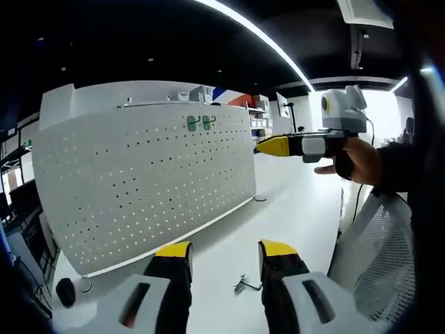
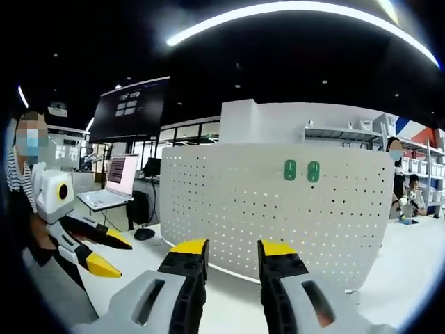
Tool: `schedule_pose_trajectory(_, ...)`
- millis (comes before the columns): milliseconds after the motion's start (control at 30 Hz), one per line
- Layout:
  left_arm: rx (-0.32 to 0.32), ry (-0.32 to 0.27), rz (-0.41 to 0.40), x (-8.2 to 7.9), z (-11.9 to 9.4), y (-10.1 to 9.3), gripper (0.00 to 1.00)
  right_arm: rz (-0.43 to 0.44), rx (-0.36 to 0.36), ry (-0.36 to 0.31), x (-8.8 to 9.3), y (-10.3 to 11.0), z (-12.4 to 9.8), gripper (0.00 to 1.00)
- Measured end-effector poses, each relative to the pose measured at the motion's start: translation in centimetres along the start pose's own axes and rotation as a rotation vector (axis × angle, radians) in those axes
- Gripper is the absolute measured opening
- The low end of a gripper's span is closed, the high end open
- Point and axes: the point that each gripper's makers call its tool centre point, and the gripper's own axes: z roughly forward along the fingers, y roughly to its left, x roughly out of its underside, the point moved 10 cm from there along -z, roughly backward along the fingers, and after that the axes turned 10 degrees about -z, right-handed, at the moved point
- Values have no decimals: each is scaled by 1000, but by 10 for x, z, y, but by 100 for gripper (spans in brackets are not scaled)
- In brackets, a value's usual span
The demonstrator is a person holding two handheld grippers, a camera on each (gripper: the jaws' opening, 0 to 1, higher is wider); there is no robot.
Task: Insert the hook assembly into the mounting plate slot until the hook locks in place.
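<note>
- Left gripper view: left gripper (image 1: 225,259) stood wide and empty above the white table (image 1: 292,209); a small metal hook (image 1: 245,284), probably the assembly, lay between its jaws.
- Pegboard (image 1: 146,181) stood far left.
- Right gripper (image 2: 233,259) gaped empty, facing the pegboard.

Open white tabletop (image 1: 292,209) ahead of the left gripper (image 1: 226,259), interrupted only by a small metal hook (image 1: 245,284) lying just beyond the jaw tips. Upright perforated panel (image 1: 139,181) walling off the far left. Right gripper (image 1: 268,145) held in the air, up and to the right. Mesh chair back (image 1: 379,250) close on the right.
</note>
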Motion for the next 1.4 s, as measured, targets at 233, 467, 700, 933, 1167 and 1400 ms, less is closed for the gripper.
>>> schedule_pose_trajectory(233,3,18,-5,2,2,0,39,2,-6,-10,1,2,-6,26)
schedule_pose_trajectory(467,5,35,-24,5,4,2,38,12,-14,-3,6,2,-6,26)
schedule_pose_trajectory(700,31,71,10,3,9,-2,38,6,-8,-12,6,-1,-7,26)
schedule_pose_trajectory(933,99,174,100,7,24,-4,36,4,-13,-13,6,1,-7,26)
schedule_pose_trajectory(1167,148,232,174,6,41,-2,32,-11,-18,-13,6,2,-6,26)
schedule_pose_trajectory(1400,214,316,240,17,65,0,29,-8,-13,-6,7,1,-6,26)
